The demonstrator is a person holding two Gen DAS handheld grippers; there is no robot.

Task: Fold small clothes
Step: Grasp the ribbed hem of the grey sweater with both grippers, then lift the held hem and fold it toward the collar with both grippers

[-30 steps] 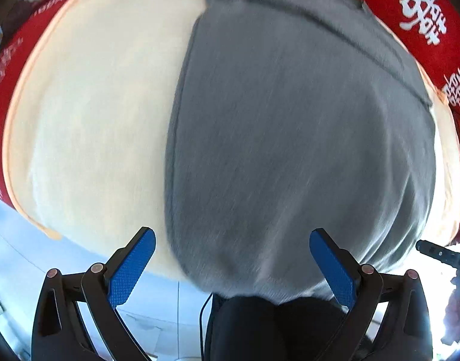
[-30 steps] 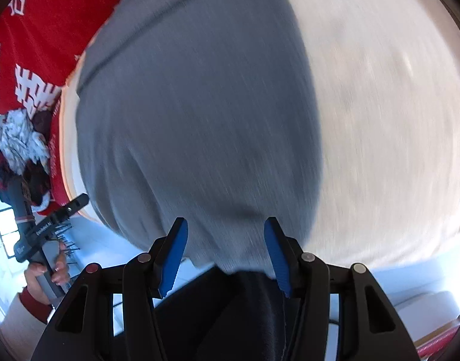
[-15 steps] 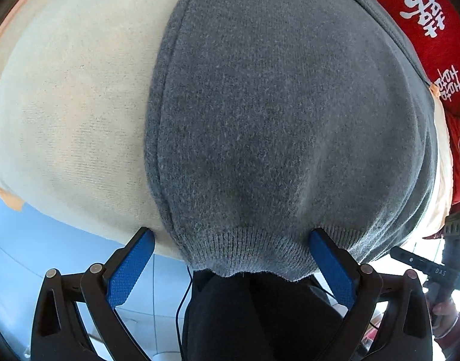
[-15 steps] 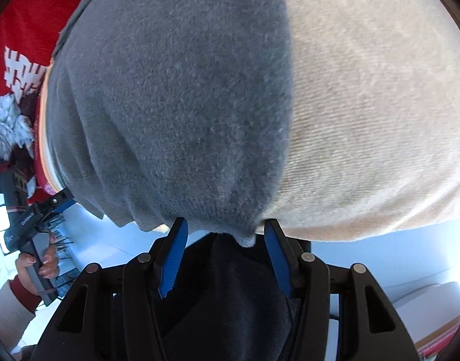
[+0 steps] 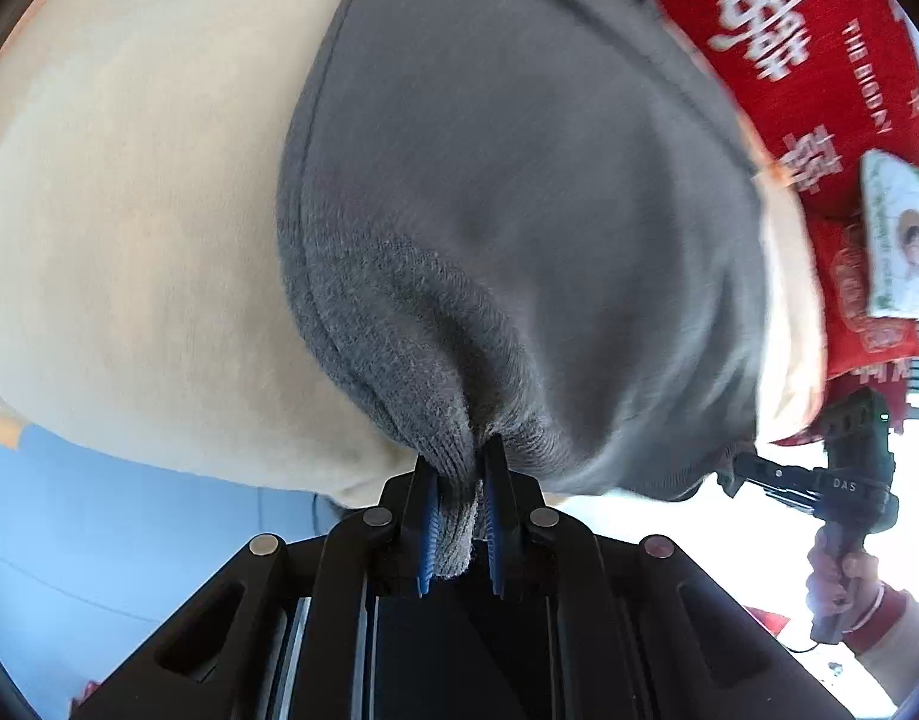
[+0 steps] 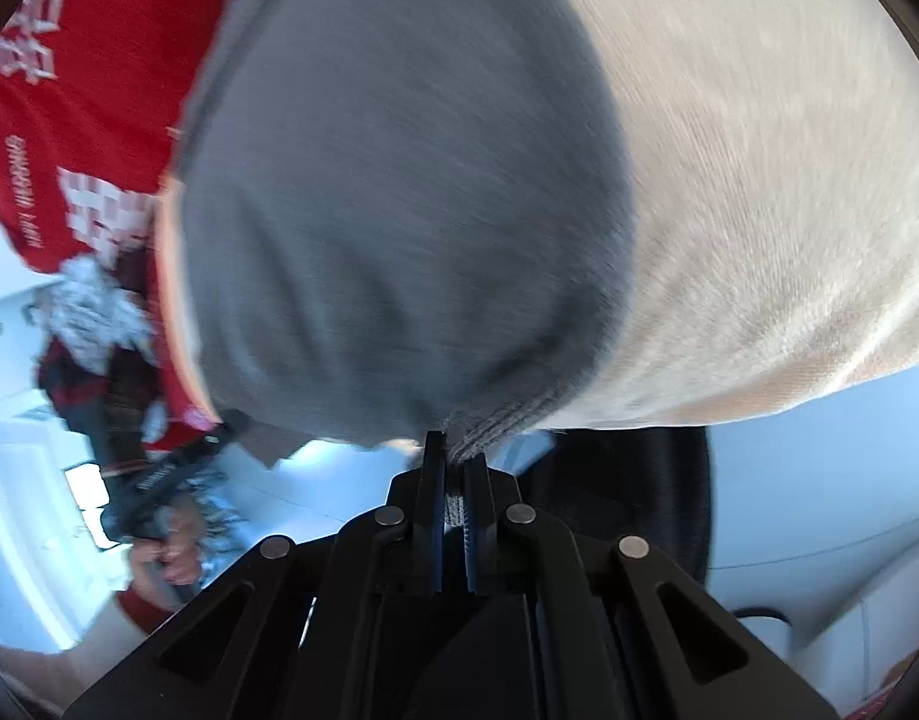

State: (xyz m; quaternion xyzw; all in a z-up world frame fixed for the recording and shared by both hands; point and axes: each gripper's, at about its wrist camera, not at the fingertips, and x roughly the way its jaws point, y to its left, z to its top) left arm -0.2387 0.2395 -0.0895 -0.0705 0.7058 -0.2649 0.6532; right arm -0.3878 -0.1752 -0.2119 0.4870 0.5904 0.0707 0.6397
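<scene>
— Two grips at once now; a second ago our left gripper (image 5: 459, 516) stood wide and the right gripper (image 6: 456, 504) half open, neither touching the cloth; now the left is closing on the ribbed hem of the grey knitted garment (image 5: 519, 210), and the right is clenched on the same hem further along.

— Where do we have the garment lying?

— Spread flat on the cream cloth (image 5: 129, 210), its hem at the near edge of that cloth, its far end towards the red printed cover (image 5: 819, 60); the knit bunches into folds where each pair of pads pinches it.

— So what does that give us?

— We judge the reaching is over; with both near corners of the hem held, we can lift and carry it towards the far edge for a first fold; nothing is folded yet.

— Any worry?

— Only a narrow strip of rib sits between the pads (image 5: 426, 540); it could slip if we pull hard.
</scene>
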